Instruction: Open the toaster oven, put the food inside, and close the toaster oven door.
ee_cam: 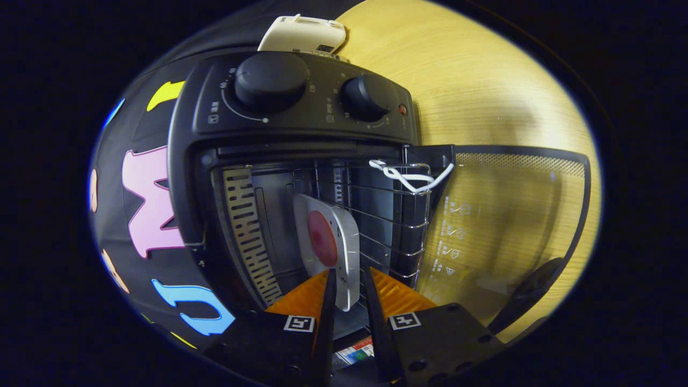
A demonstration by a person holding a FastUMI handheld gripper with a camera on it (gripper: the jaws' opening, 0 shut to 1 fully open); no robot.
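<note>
Gripping the near edge of a white square plate (pixel 329 242) carrying a round red food piece (pixel 322 238), the tongs (pixel 348 290) are clamped on it inside the black toaster oven (pixel 279 115). Its glass door (pixel 510 226) lies open beside them on the wooden bench (pixel 484 80), wire rack (pixel 392 215) just beyond.

Rides on the gripper (pixel 348 290), rolled sideways. Faces straight into the open toaster oven (pixel 301 161), close to its mouth.
</note>
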